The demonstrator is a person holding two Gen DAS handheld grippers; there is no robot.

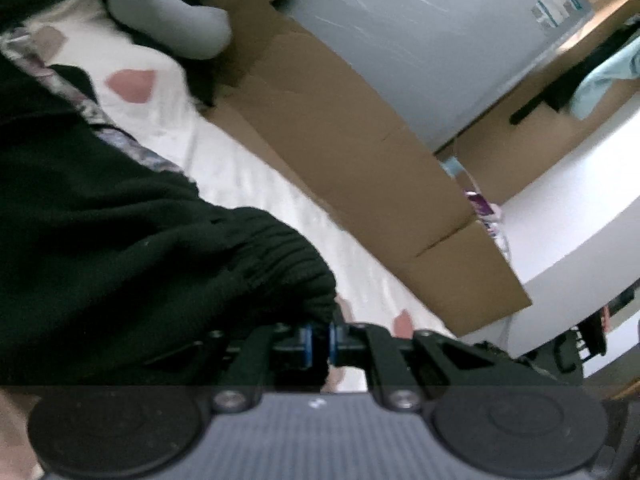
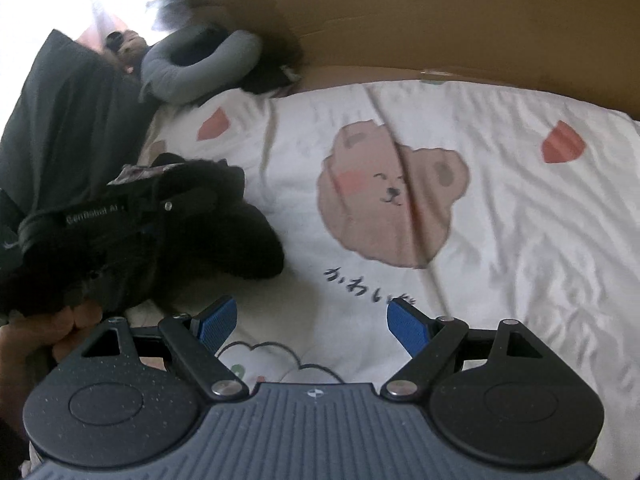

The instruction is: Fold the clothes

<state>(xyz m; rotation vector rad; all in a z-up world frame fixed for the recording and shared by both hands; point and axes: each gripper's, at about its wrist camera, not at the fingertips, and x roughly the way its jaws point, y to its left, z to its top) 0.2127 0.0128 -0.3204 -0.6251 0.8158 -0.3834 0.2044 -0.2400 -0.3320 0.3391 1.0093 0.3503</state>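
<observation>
The folding looks barely begun: the black sweater (image 1: pixel 120 240) is bunched up, not laid flat, so spreading and every fold seem left to do. The left claw (image 1: pixel 326 340) is pinched shut on the sweater's ribbed hem, and the rest hangs to its left. The right claw (image 2: pixel 310 320) stands wide open with nothing in it; the sweater lies ahead to its left on the bed (image 2: pixel 500 220). Beyond both, a cardboard box (image 1: pixel 340 140) flanks the bed; its contents are hidden.

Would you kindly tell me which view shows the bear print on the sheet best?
The right wrist view: the bear print lies whole and unobstructed there. The left wrist view misses it, showing only pink patches on the sheet.
</observation>
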